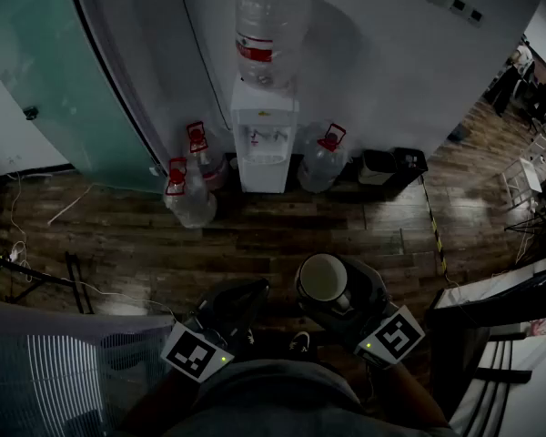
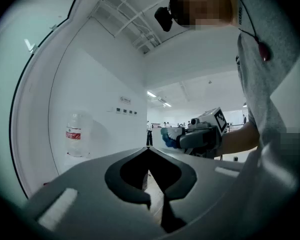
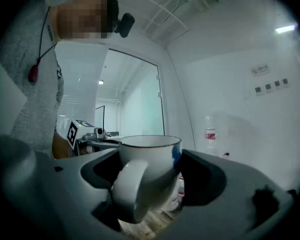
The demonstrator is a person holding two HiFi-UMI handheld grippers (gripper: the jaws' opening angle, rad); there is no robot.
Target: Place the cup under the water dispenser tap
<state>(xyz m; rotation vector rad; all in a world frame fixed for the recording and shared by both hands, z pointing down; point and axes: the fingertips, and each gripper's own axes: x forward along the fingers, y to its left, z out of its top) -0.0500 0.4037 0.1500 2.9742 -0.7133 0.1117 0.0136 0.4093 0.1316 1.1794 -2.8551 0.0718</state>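
A white water dispenser point(image 1: 264, 144) with a clear bottle point(image 1: 268, 35) on top stands against the far wall, its taps point(image 1: 266, 137) facing me. The white cup point(image 1: 323, 278), dark-rimmed, is upright in my right gripper point(image 1: 328, 288), which is shut on it, level and well short of the dispenser. In the right gripper view the cup point(image 3: 149, 156) fills the jaws, handle toward the camera. My left gripper point(image 1: 243, 300) is beside it on the left, shut and empty; its jaw tips point(image 2: 149, 150) meet. The left gripper view shows the right gripper point(image 2: 200, 136) off to its side.
Three spare water bottles with red handles point(image 1: 191, 198) point(image 1: 207, 160) point(image 1: 325, 164) flank the dispenser on the wooden floor. Black bins point(image 1: 391, 165) sit to its right. A glass door point(image 1: 64, 71) is at left, cables and a stand point(image 1: 45, 276) lower left, white furniture point(image 1: 496, 289) at right.
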